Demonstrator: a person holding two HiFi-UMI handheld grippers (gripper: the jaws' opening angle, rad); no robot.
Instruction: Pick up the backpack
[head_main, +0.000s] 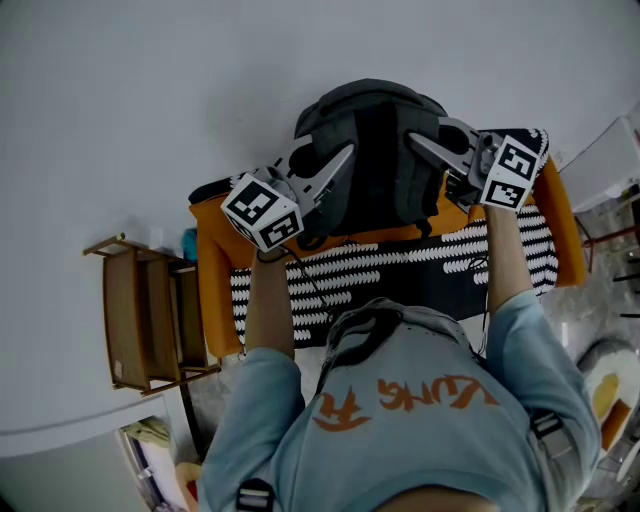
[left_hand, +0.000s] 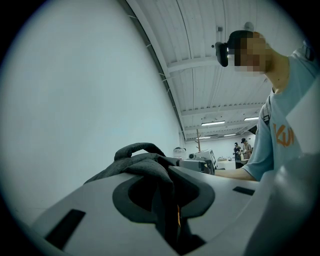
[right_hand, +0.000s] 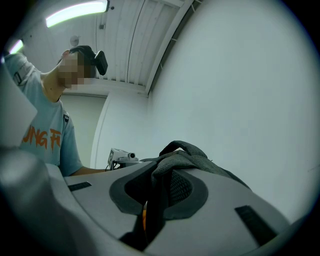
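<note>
The backpack (head_main: 375, 150) stands upright, handle on top, at the far edge of the table (head_main: 560, 215) by the wall, squarely between both hands. The left hand-held gripper (head_main: 342, 158) is clamped on a fold of fabric on its left flank. The right hand-held gripper (head_main: 418, 142) pinches the right flank, pointing inward. Both hands are equally near, so the lift likely goes straight up, though I cannot tell if the base is clear.
</note>
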